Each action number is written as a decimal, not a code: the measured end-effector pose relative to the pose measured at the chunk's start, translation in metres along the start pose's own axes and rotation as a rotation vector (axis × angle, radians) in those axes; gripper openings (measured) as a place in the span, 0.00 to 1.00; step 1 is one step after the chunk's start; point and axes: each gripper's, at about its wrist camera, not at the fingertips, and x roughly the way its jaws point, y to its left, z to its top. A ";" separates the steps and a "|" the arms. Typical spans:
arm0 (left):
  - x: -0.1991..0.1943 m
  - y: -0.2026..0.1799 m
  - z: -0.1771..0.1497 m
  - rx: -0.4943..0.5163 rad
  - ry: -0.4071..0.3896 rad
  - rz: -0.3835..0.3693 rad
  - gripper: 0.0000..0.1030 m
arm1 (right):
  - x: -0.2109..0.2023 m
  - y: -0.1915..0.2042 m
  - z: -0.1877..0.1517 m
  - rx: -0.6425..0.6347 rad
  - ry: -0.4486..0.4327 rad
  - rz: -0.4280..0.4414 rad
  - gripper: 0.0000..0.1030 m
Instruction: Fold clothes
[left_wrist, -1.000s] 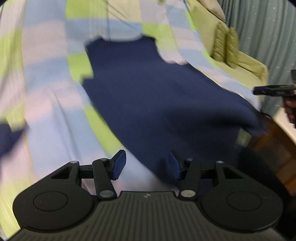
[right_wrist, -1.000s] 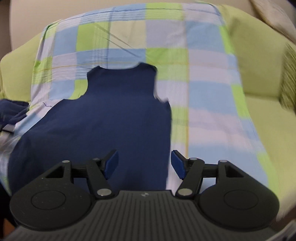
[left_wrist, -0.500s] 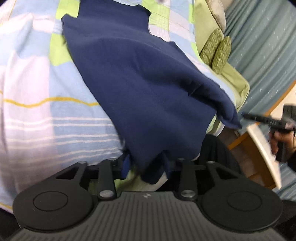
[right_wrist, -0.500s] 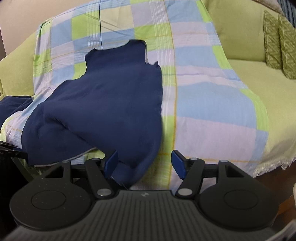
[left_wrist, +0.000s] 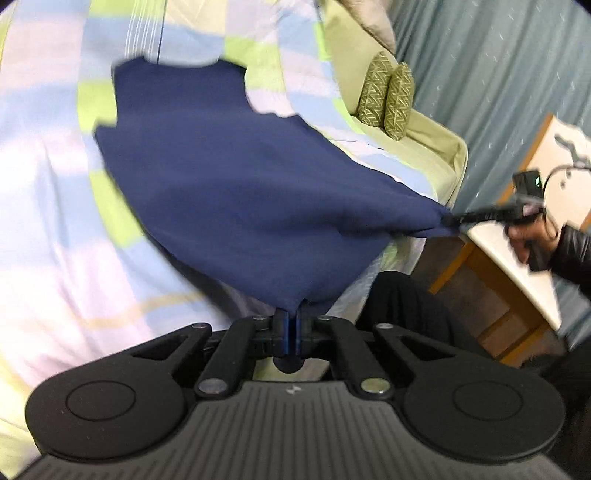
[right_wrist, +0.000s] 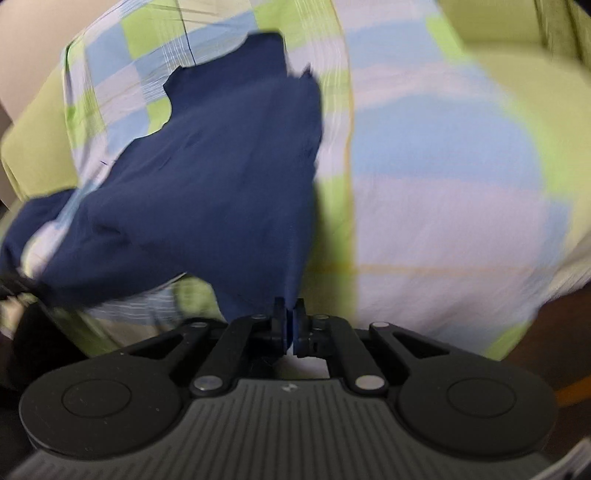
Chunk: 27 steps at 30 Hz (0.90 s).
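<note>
While the left wrist view is smeared by motion, its main fact is plain: the left claw (left_wrist: 291, 325), at lower centre of the frame, has its jaws drawn fully together, having just been closing, and a bottom corner of the navy garment (left_wrist: 236, 177) is pinched between the blue pads. From that pinch the cloth spreads up the middle of the frame over the checked blanket (left_wrist: 48, 206) that covers the green sofa (left_wrist: 417, 147), its neck end toward the upper left. At the right edge the right claw (left_wrist: 452, 220) bites the garment's other bottom corner, with the person's hand (left_wrist: 528, 240) gripping the handle behind it, and two patterned cushions (left_wrist: 388, 98) stand at upper right

Seen from the right wrist view, the right claw sits at lower centre with its jaws likewise just closed tight, a navy corner caught between them. The garment fills the left half of the frame, the armhole and neck cut-outs toward the top, and its far corner trails to the lower left edge, where the other claw can barely be made out

By my reading, the step in hand is the grasp of the hem before the first fold. Next, both corners likely need lifting together and carrying toward the neck end, kept level and taut so the hem lands square on the shoulders
</note>
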 end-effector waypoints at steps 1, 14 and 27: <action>0.000 0.000 -0.001 0.012 0.022 0.010 0.00 | -0.005 0.002 0.002 -0.014 -0.002 -0.013 0.01; 0.009 0.015 -0.028 0.031 0.177 0.191 0.10 | 0.007 0.004 -0.020 -0.086 0.080 -0.250 0.13; 0.063 0.093 0.134 0.290 0.035 0.377 0.43 | 0.088 0.054 0.169 -0.428 -0.164 -0.066 0.33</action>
